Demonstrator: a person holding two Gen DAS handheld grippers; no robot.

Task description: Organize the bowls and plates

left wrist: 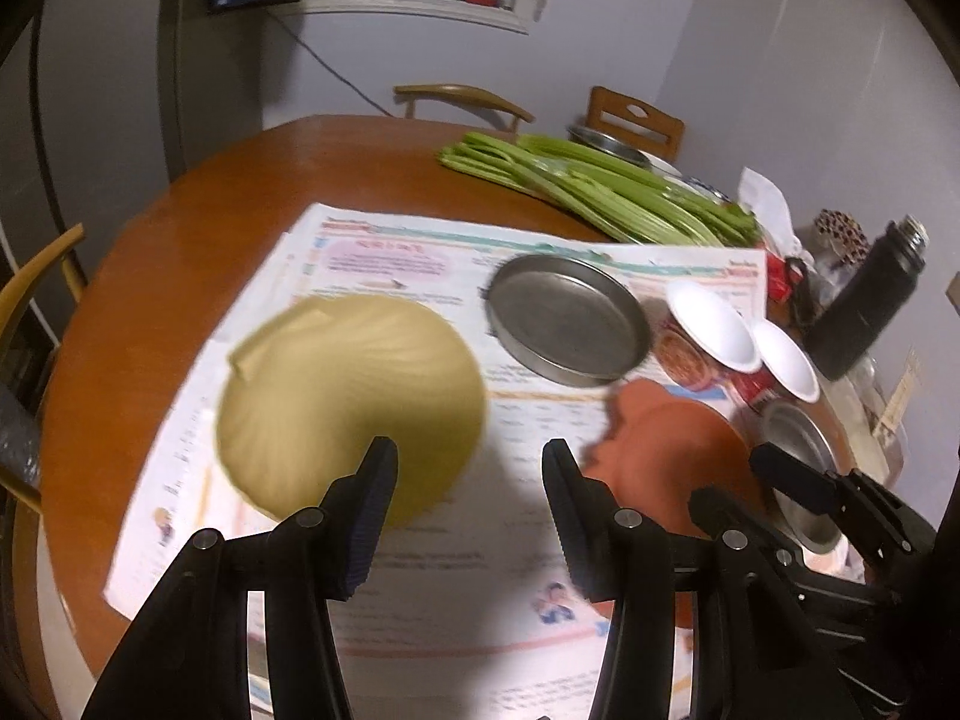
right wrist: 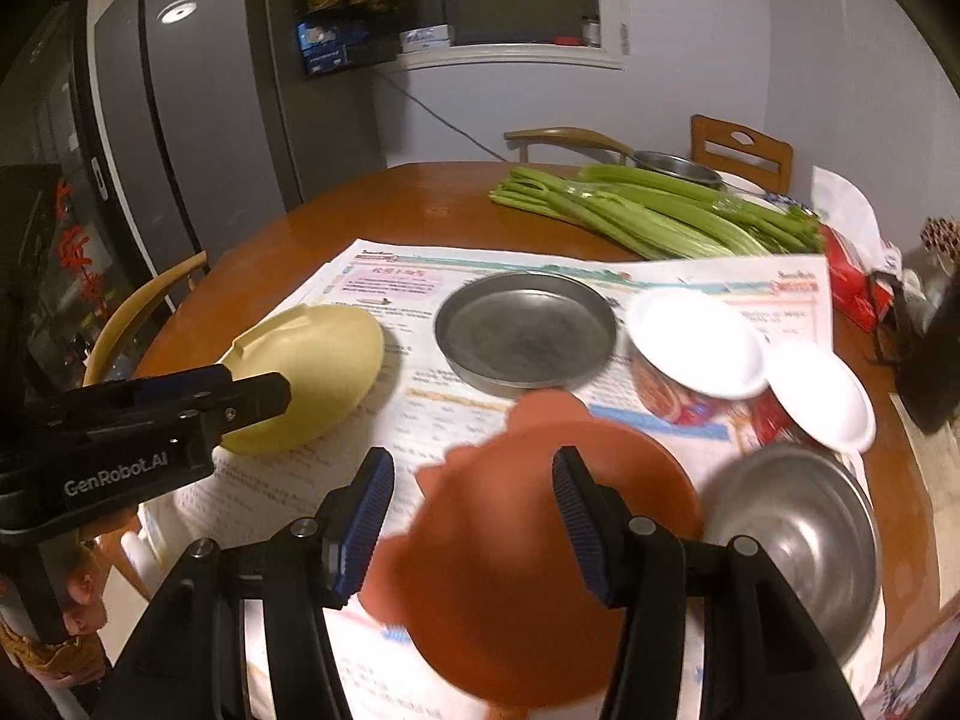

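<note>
A yellow plate (left wrist: pixel 348 396) (right wrist: pixel 324 360) lies on the printed paper sheet, just beyond my left gripper (left wrist: pixel 468 450) (right wrist: pixel 264 393), which stands open with nothing between its fingers. An orange plate (left wrist: pixel 660 444) (right wrist: pixel 510 540) lies flat under my right gripper (right wrist: pixel 474 462) (left wrist: pixel 732 480). Its jaws are open and the plate spreads wider than their gap. Farther back on the sheet sits a round metal plate (left wrist: pixel 564 324) (right wrist: pixel 525 330). Right of it are two white bowls (left wrist: pixel 711 324) (right wrist: pixel 696 342), and a steel bowl (left wrist: pixel 798 450) (right wrist: pixel 792 528) stands nearest.
The paper sheet (left wrist: pixel 420 570) covers the near part of a round wooden table (left wrist: pixel 210 198). Celery stalks (left wrist: pixel 600 186) and another metal bowl (right wrist: pixel 678 168) lie at the back. A black bottle (left wrist: pixel 864 300) and clutter crowd the right edge. Chairs ring the table.
</note>
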